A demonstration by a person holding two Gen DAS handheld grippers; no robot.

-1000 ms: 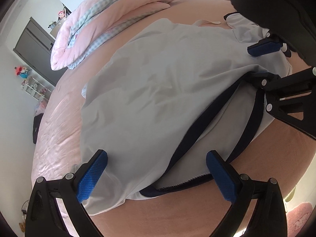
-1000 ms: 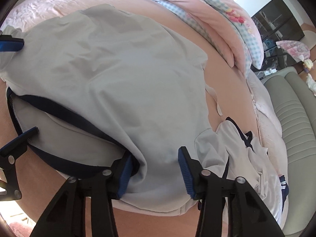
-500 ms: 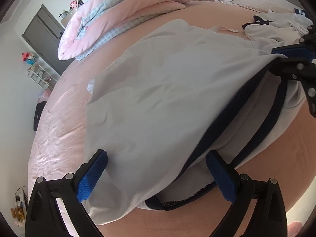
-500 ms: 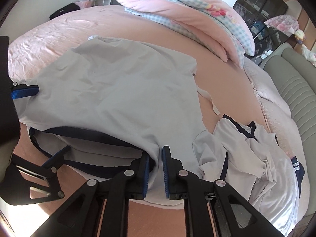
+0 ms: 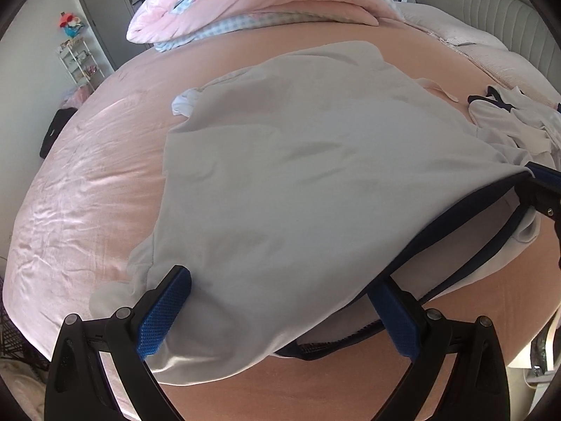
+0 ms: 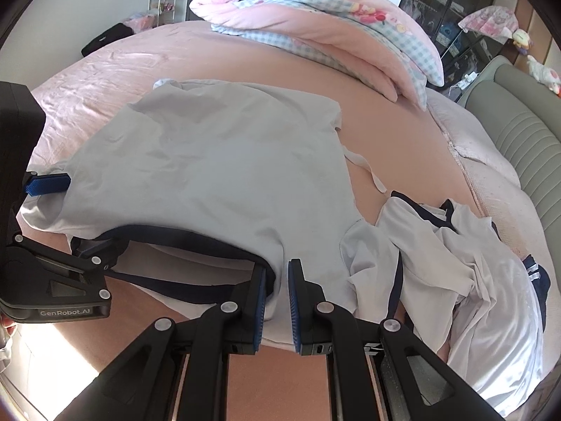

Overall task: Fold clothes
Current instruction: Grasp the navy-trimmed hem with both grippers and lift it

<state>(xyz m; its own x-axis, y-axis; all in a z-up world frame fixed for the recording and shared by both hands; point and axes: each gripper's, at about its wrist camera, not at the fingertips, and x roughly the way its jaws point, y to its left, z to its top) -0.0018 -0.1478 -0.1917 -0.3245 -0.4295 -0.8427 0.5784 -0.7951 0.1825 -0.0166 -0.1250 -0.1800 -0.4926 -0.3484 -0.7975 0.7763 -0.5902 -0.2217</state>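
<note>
- My right gripper (image 6: 277, 301) pinches the white shirt's (image 6: 224, 168) hem, seen only from my right wrist.
- My left gripper (image 5: 280, 315) gapes wide astride the shirt's other corner.

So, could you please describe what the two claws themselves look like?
Both claws are matte black frames of angular, triangulated struts joined by round silver rivets. Each finger carries a blue pad with a fine dotted texture. The left claw has "GenRobot.AI" in pale lettering on its side, seen from the right claw.
</note>
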